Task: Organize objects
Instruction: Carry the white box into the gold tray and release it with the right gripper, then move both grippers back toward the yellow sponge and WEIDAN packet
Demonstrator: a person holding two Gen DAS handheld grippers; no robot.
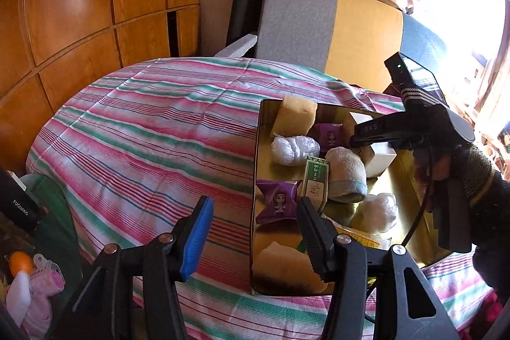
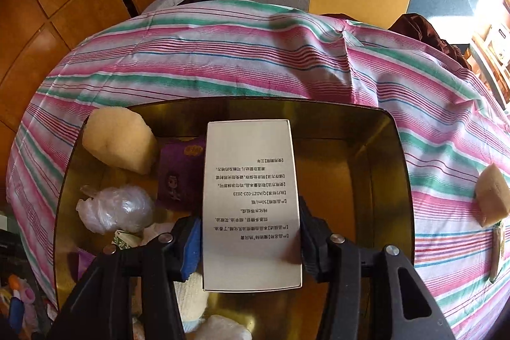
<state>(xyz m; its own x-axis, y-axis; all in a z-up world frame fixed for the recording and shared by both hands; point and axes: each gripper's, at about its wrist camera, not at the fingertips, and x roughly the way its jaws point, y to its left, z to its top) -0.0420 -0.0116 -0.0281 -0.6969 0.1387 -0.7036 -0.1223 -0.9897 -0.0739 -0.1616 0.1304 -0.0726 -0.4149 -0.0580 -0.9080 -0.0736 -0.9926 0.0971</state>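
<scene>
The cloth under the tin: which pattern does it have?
Stripes of pink, green and white on the cloth, clearest in the right wrist view.

tin (image 2: 395,180): glossy gold metal, mirror-smooth
box (image 2: 251,206): matt white card, printed
bedcover (image 1: 143,123): striped woven cloth
sponge (image 2: 119,142): rough, porous yellow foam
wardrobe (image 1: 79,5): glossy varnished wood

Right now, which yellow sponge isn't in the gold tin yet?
The sponge lying on the striped cloth to the right of the tin. The other one already sits inside the tin, in its far left corner.
</scene>
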